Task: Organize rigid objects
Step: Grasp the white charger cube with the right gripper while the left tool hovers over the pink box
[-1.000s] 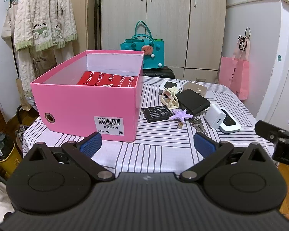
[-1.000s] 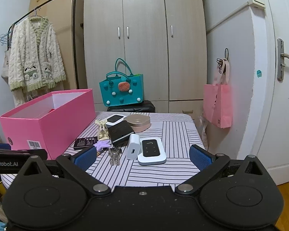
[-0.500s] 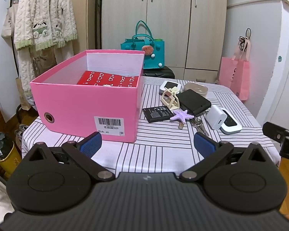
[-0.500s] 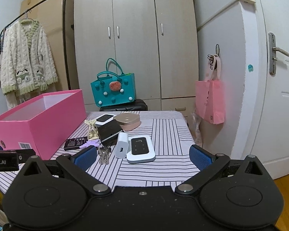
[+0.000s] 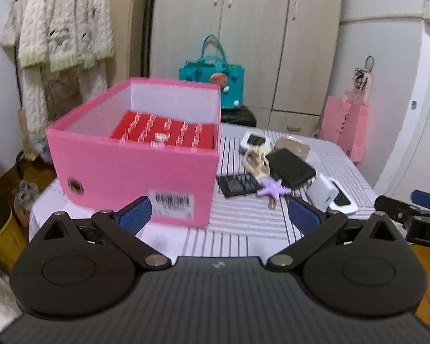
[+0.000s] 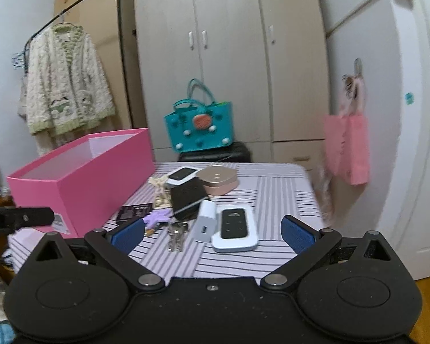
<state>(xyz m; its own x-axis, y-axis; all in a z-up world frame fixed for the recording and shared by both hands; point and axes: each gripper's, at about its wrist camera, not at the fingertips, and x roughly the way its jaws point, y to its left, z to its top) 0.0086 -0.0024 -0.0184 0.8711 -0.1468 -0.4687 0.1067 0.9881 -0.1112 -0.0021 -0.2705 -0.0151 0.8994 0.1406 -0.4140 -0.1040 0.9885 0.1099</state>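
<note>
A pink box (image 5: 134, 172) stands on the left of the striped table (image 5: 232, 229) with a red item (image 5: 163, 134) inside; it also shows in the right wrist view (image 6: 80, 177). To its right lie a black battery (image 5: 236, 185), purple starfish (image 5: 273, 189), cream clip (image 5: 256, 162), black case (image 5: 290, 167), white charger (image 6: 204, 223), white router (image 6: 235, 230), keys (image 6: 176, 233) and a tan box (image 6: 219, 179). My left gripper (image 5: 219, 215) is open and empty before the box. My right gripper (image 6: 212, 233) is open and empty, just short of the charger and router.
A teal bag (image 6: 199, 129) sits on a black case behind the table. A pink bag (image 6: 348, 146) hangs on the right wall. A cardigan (image 6: 66, 83) hangs on a rack at left. Wardrobe doors (image 6: 229, 57) stand behind.
Both grippers have moved forward and closer to the table. The box and the small items look larger. Nothing has been taken hold of.
</note>
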